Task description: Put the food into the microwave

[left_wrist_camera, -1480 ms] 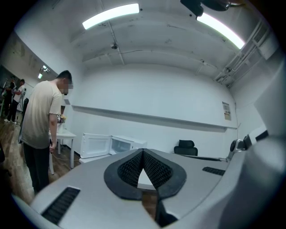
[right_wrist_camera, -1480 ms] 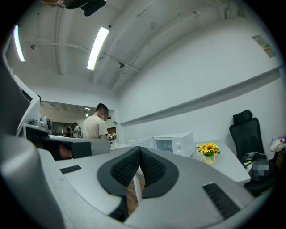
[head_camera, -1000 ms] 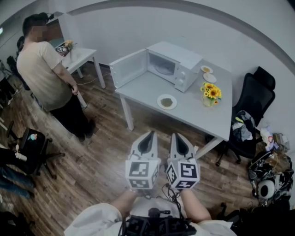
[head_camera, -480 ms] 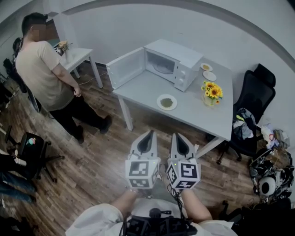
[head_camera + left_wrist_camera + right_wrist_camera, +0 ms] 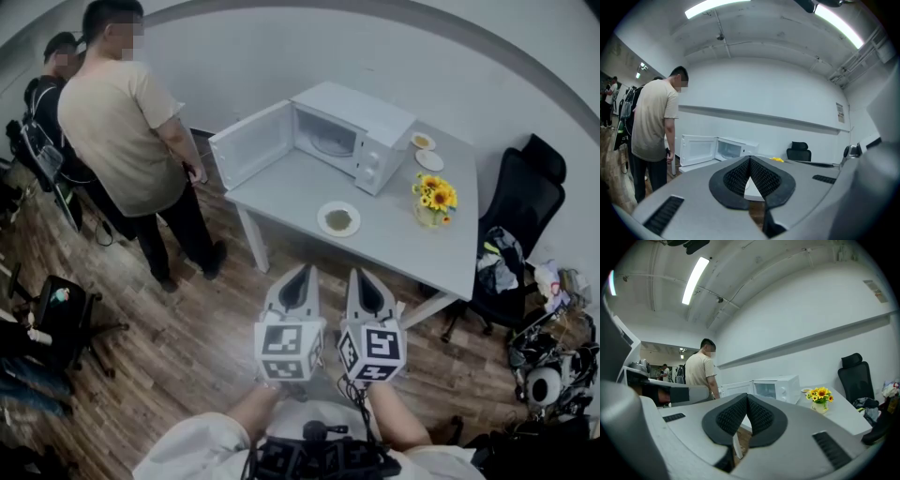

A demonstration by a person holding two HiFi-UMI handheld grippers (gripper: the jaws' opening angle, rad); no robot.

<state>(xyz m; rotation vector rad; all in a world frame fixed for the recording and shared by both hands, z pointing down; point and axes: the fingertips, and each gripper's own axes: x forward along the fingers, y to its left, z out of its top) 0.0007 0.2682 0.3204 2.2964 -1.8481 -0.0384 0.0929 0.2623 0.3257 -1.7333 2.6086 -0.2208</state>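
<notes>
Both the left gripper [image 5: 302, 272] and right gripper [image 5: 362, 275] sit side by side over bare wood floor [image 5: 187, 319], fingers pressed together, nothing between them. Straight ahead of the fingers the near edge of the surface [image 5: 412, 246] is open, and the plate of food [image 5: 338, 219] has bare top all around it. Beyond that, the microwave [image 5: 361, 112] has its door [image 5: 251, 143] swung wide to the left, so the cavity mouth is unblocked. Ahead-left is tight: a person [image 5: 127, 131] stands just beside the door's outer edge. Ahead-right there's a sunflower vase [image 5: 434, 200], two small plates [image 5: 427, 152] behind it, and a black chair [image 5: 525, 234] past the surface's far end.
</notes>
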